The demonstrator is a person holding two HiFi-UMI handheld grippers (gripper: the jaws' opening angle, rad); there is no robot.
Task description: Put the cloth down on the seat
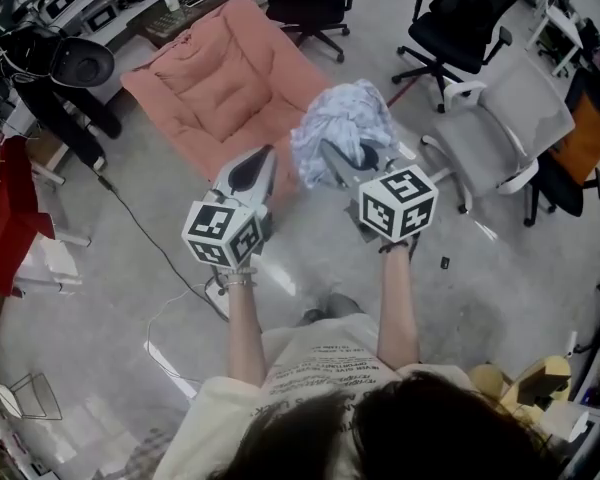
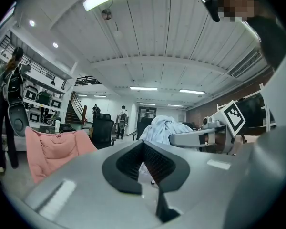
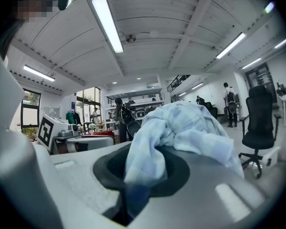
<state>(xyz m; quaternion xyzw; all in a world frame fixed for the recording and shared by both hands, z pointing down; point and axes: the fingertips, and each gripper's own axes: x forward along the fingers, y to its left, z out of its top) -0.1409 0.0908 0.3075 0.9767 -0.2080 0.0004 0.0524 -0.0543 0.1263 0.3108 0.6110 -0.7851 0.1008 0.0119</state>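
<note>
**A:** Where is the cloth?

**B:** The pale blue cloth [image 1: 342, 123] is bunched up in the air and clamped in the right tool [image 1: 345, 158]. It is near the pink cushioned seat [image 1: 215, 78] on the floor, but not resting on it.

**A:** And the left tool?

**B:** The left tool [image 1: 264, 160] is level beside the right one. Its jaws are together at the tips and hold nothing.

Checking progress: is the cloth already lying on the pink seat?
No, the cloth is bunched between the jaws of the right gripper, held up off the pink seat.
</note>
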